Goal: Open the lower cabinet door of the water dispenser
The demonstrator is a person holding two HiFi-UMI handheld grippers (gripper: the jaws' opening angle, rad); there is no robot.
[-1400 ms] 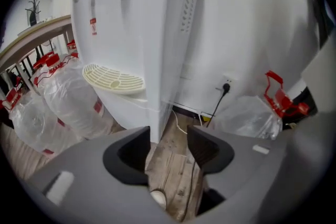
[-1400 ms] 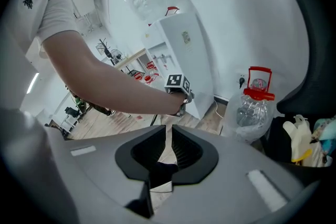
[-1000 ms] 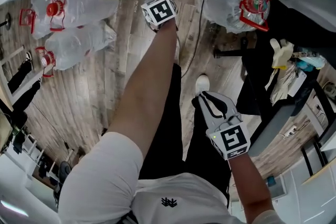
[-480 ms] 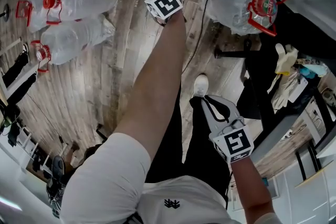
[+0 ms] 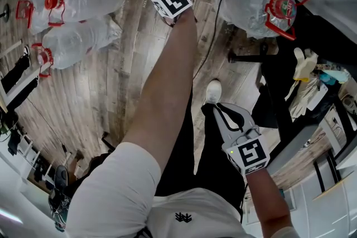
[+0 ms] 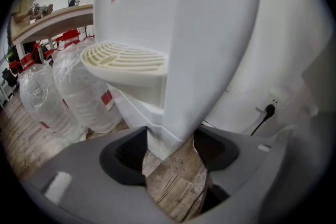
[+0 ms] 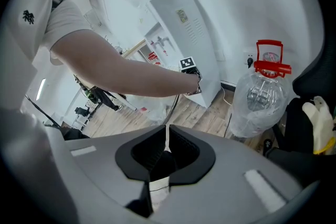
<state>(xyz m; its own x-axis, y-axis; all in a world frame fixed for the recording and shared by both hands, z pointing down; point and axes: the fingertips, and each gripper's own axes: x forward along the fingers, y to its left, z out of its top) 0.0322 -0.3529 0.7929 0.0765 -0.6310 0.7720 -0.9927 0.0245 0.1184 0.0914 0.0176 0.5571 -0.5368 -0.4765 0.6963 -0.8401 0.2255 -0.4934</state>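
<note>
L gripper jaws had just been opening, loose round water dispenser's lower cabinet door corner; R gripper clenched, empty; door prob. unopened

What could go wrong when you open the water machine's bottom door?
The jaws of the left gripper have just been opening. The dispenser's white lower edge sits between them ungripped, so they might slip off. The drip tray juts out right above and could get bumped. The black cable plugged in close by might snag.
</note>
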